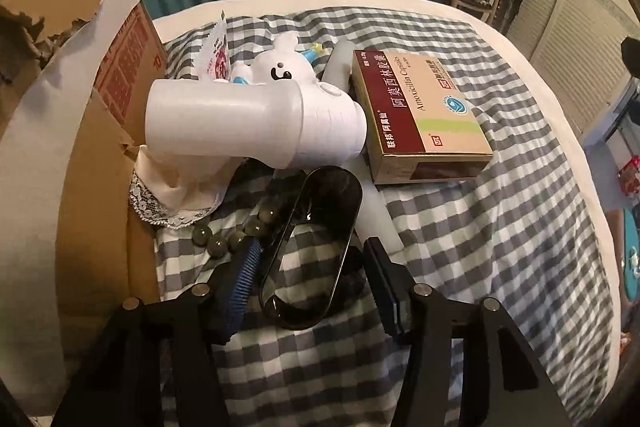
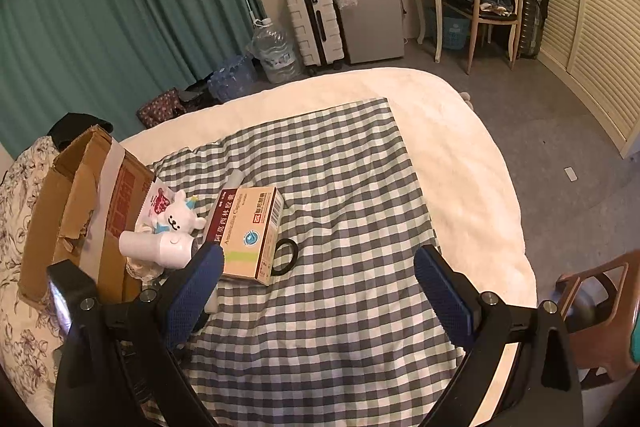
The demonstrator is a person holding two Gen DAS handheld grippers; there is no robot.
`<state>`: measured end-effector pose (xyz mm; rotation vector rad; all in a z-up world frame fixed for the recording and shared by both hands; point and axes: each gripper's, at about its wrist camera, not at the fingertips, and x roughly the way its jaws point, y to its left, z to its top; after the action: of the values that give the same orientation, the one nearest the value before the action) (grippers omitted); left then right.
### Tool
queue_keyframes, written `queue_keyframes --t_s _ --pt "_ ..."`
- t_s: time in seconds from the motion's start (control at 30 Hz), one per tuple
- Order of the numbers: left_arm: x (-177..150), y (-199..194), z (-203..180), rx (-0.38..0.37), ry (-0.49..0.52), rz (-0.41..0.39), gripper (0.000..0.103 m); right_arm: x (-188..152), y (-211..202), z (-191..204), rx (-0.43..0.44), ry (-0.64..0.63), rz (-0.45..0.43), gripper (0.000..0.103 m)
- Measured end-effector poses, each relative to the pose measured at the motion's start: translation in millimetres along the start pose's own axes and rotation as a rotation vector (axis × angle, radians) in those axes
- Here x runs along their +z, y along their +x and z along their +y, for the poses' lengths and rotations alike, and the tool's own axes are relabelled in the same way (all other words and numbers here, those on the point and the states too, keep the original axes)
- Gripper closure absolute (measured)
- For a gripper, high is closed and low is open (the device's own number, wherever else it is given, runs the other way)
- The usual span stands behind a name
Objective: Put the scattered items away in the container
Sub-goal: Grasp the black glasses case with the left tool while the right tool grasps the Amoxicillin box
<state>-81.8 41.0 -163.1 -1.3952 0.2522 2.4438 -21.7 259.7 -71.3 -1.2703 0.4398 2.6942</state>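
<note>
Items crowd bed (image 2: 460, 131) left edge by cardboard box (image 2: 84, 195); right side free. Left hand-held gripper (image 1: 308, 259) angled down, clamps black tray (image 1: 312, 251). Right hand-held gripper (image 2: 320, 287) wide open, empty.

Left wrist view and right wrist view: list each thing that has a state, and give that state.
Left claw: around the black oval ring, pads close on it.
Right claw: open, empty, above the checked cloth.
Cardboard box: open, flap torn.
Medicine box: closed, lying flat.
White bottle: on its side.
Plush toy: lying behind the bottle.
Bead string: loose on the cloth.
</note>
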Motion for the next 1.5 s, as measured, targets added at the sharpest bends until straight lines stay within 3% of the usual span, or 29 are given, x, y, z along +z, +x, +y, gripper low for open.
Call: queue_keyframes --t_s 0.17,0.3,0.37,0.4,0.57,0.7,0.77,0.8,0.83,0.93,1.23,1.4,1.47,1.5 --pt "2 -23 1 0.030 -0.018 0.000 0.051 0 2 7 0.003 -0.019 0.004 0.006" --pt "4 -65 2 0.018 -0.047 -0.057 0.054 -4 17 14 0.000 -0.041 0.020 0.006" --pt "8 -87 6 0.006 -0.069 -0.091 0.062 -9 27 19 0.000 -0.055 0.025 0.006" --pt "12 -92 6 0.005 -0.080 -0.103 0.077 -12 33 23 0.002 -0.069 0.032 0.006" --pt "21 -109 13 -0.003 -0.098 -0.142 0.078 -30 56 57 0.005 -0.188 0.062 0.006" --pt "20 -89 8 -0.038 -0.069 -0.087 0.076 -43 74 81 -0.040 -0.277 0.067 0.006" --pt "14 -82 0 -0.026 -0.031 -0.066 0.067 -45 80 86 -0.046 -0.284 0.072 0.006" --pt "11 -80 -4 -0.020 -0.006 -0.056 0.058 -45 83 87 -0.039 -0.280 0.074 0.006" --pt "10 -78 -6 -0.011 0.010 -0.051 0.056 -45 85 88 -0.039 -0.278 0.077 0.006" --pt "6 -73 -12 0.040 0.045 -0.037 0.055 -45 95 92 -0.070 -0.278 0.081 0.006" --pt "2 -63 -13 0.072 0.059 0.014 0.054 -45 120 108 -0.068 -0.276 0.089 0.006" --pt "0 -56 -12 0.065 0.043 0.035 0.054 -47 128 114 -0.128 -0.305 0.073 0.007" --pt "-1 -55 -12 0.063 0.033 0.034 0.051 -45 126 112 -0.128 -0.314 0.070 0.026" --pt "-3 -54 -14 0.062 0.029 0.033 0.048 -43 126 109 -0.139 -0.311 0.083 0.026"
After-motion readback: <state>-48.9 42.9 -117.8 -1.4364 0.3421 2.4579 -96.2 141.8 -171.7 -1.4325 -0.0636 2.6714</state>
